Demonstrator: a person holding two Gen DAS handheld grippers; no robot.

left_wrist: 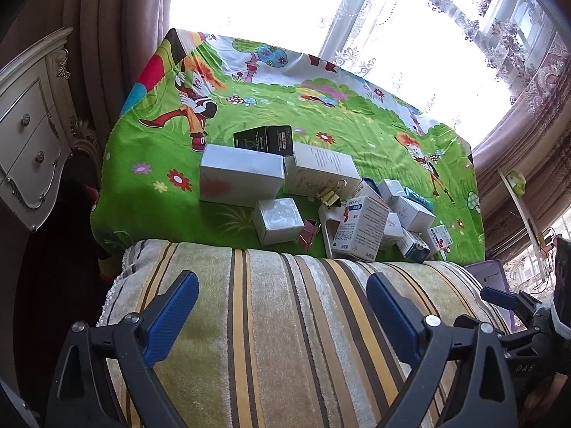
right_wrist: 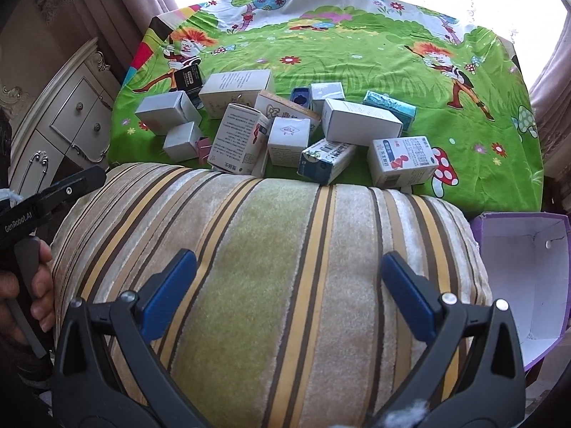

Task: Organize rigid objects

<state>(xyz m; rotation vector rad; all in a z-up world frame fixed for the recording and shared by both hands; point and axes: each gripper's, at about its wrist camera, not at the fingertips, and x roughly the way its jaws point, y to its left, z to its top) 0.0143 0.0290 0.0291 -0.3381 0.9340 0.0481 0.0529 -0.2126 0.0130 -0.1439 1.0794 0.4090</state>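
A heap of small cardboard boxes lies on a green cartoon cloth [left_wrist: 357,125]: a large white box [left_wrist: 239,174], a black box [left_wrist: 266,139], a small cube box [left_wrist: 276,219] and a printed medicine box [left_wrist: 360,228]. A gold binder clip [left_wrist: 330,192] and a pink one [left_wrist: 308,233] lie among them. The right wrist view shows the same heap, with a red-figure medicine box [right_wrist: 403,160] nearest. My left gripper [left_wrist: 282,278] and right gripper [right_wrist: 288,255] both hang open over a striped cushion [right_wrist: 267,232], short of the boxes, with nothing between their fingers.
An open purple box [right_wrist: 524,267] with a white inside stands at the cushion's right end. A cream dresser [left_wrist: 28,142] is to the left, curtains and a bright window behind. A hand [right_wrist: 35,285] holds the left gripper's handle.
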